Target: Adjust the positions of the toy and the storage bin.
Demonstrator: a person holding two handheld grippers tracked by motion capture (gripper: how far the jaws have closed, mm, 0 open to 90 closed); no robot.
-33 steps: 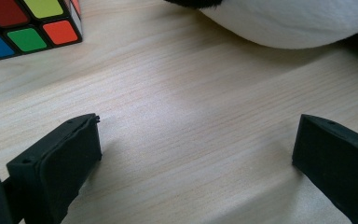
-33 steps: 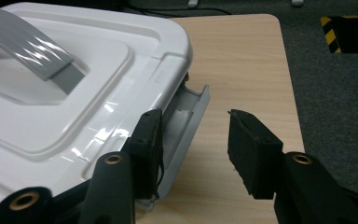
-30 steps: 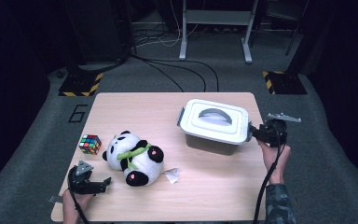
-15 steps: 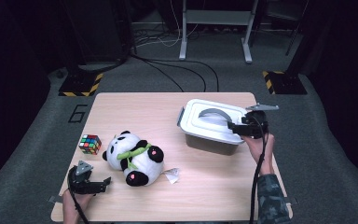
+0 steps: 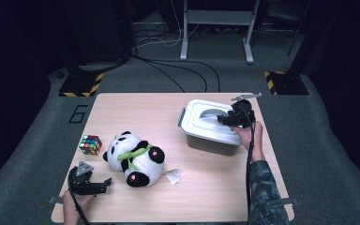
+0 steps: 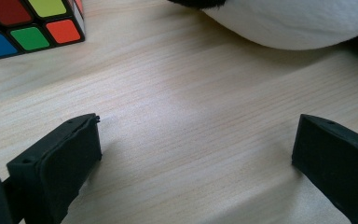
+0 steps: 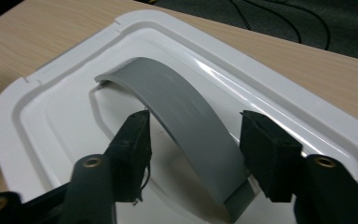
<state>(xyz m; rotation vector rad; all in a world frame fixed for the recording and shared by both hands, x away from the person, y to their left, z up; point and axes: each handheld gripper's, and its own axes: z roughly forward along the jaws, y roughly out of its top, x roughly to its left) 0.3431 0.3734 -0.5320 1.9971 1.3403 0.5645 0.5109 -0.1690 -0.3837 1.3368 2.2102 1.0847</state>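
Grey arched handle [image 7: 186,126] caught close up in the right gripper view, rising from the white lid [image 7: 65,93] between the two black jaws, pads flanking it with gaps either side, gripping nothing; jaws just been closing. From the high view, white-lidded box [image 5: 211,133] near the table's [image 5: 136,105] far right corner, right gripper [image 5: 227,119] over the lid, forearm reaching in along the right edge. Left gripper [image 5: 101,186] resting low by the near left corner, jaws spread wide on bare wood. Closer in the left gripper view: colour cube [image 6: 30,23] and plush panda [image 6: 289,23] just ahead, untouched.
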